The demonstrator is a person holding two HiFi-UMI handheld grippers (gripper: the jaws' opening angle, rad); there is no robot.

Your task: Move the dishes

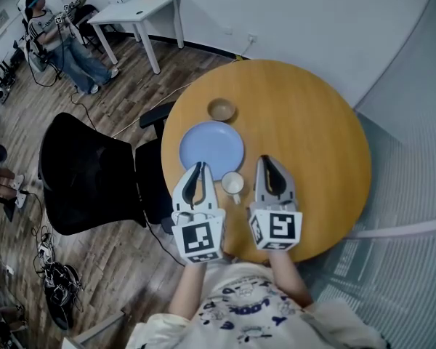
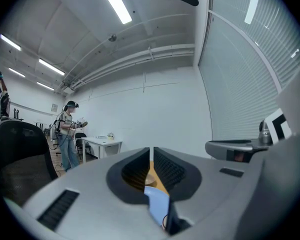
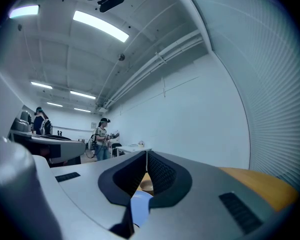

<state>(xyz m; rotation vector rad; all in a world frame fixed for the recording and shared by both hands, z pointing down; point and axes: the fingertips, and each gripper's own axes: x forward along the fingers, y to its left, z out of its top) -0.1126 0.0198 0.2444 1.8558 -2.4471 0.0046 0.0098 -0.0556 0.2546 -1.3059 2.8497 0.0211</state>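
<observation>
Wood-plank floor [image 1: 131, 100] runs under a round, tan bench [image 1: 320, 122], with a black chair [image 1: 87, 173] at its left. A flat, pale-blue plate [image 1: 211, 149] lies on the bench. Nearer the person hover the left gripper [image 1: 198, 167] and right gripper [image 1: 267, 161], both with fingers pressed together and empty. A brown bowl [image 1: 221, 110] sits just beyond the plate. A white cup [image 1: 232, 184] stands between the grippers.

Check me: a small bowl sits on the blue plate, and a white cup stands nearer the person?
Not quite. The head view shows the small bowl on the round table beyond the blue plate, not on it. The white cup is right.
</observation>
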